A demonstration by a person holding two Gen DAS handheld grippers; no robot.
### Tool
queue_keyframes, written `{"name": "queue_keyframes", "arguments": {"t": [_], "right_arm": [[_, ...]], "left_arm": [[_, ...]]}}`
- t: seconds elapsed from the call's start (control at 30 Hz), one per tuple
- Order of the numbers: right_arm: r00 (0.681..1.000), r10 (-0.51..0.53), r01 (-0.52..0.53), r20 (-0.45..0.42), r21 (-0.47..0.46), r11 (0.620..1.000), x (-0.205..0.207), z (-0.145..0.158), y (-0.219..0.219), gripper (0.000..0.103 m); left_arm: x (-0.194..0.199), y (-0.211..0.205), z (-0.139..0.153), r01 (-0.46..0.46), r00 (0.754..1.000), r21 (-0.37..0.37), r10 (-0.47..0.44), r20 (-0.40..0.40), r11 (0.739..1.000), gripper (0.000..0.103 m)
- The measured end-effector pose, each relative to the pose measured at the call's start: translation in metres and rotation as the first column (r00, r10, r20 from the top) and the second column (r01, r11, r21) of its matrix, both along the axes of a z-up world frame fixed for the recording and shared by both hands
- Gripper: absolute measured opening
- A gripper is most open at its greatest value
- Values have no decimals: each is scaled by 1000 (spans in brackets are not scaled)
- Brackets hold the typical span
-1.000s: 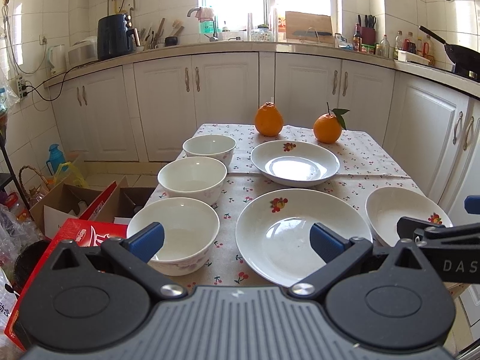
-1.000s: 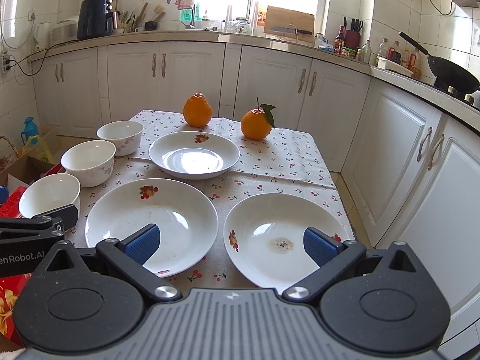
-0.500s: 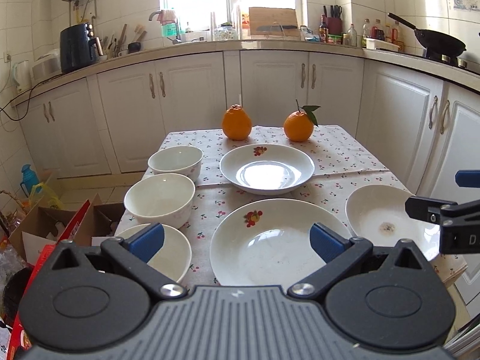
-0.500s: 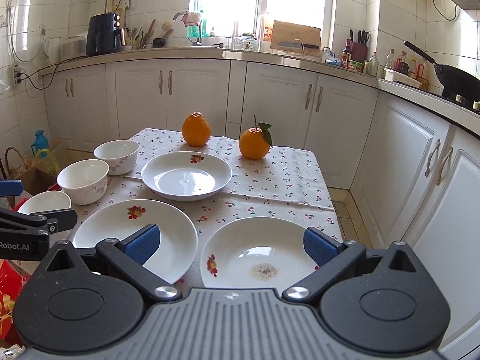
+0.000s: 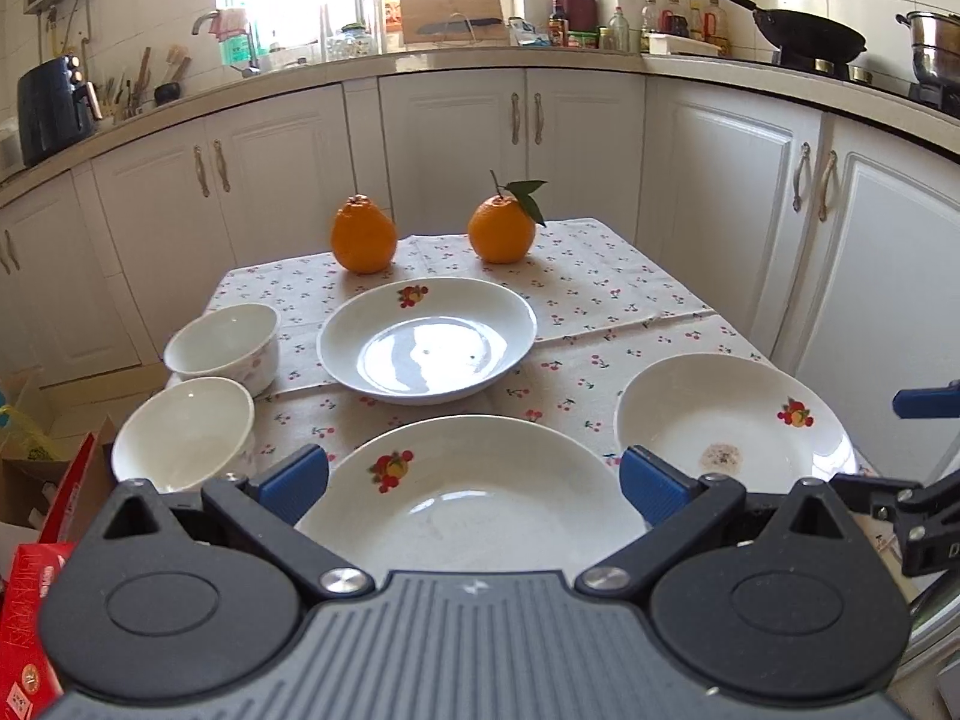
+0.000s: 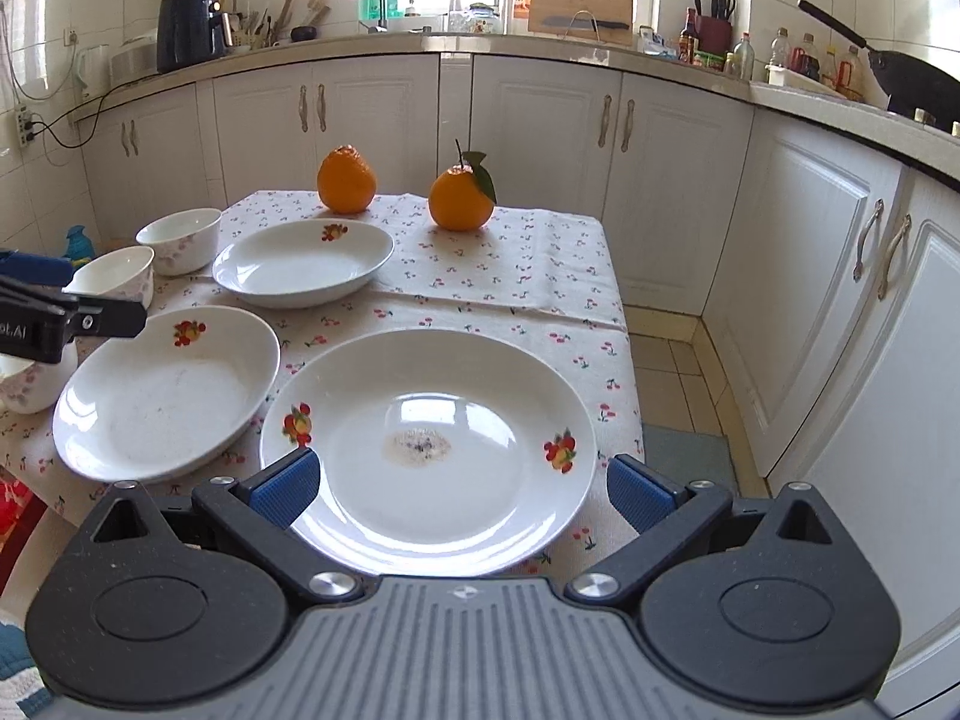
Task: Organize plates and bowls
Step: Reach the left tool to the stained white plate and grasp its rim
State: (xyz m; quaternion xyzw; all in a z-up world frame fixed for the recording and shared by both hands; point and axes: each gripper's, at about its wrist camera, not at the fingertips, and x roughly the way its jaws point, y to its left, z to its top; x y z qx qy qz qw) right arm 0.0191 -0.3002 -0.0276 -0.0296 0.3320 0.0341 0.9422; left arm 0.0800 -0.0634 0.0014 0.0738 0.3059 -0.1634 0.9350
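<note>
Three white plates with fruit prints lie on the cherry-print tablecloth: a near-left plate (image 5: 474, 498) (image 6: 162, 396), a near-right plate with a stain (image 6: 429, 444) (image 5: 732, 426), and a far plate (image 5: 426, 339) (image 6: 303, 261). Two white bowls (image 5: 225, 345) (image 5: 183, 432) show at the left in the left wrist view; a third bowl (image 6: 24, 384) shows partly behind the left gripper in the right wrist view. My left gripper (image 5: 474, 483) is open and empty above the near-left plate. My right gripper (image 6: 459, 492) is open and empty above the stained plate.
Two oranges (image 5: 363, 234) (image 5: 501, 228) stand at the table's far edge. White kitchen cabinets (image 6: 540, 138) run behind and to the right. A red box (image 5: 30, 612) and cardboard boxes lie on the floor at the left. Tiled floor (image 6: 678, 372) lies right of the table.
Both grippers have moved forward and to the right, closer over the plates. The left view has swung from the bowls to the near-left plate. Both stay open and empty.
</note>
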Motion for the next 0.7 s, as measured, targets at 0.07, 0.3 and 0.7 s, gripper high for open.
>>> {"name": "queue_keyframes", "arguments": {"t": [0.07,0.3,0.7], "right_arm": [[1000,23,-23,-20,20,1000,-1,-8,-7,103],[995,73,-66,-70,92,994,1,-32,-26,103],[975,212,-210,-62,36,977,-3,-50,-26,103]], "left_arm": [[5,-4,-1,37,999,-34,-37,-25,999,102],[22,-37,-8,113,991,25,-111,-69,993,102],[50,-82,-24,231,962,32,-223,-160,972,102]]}}
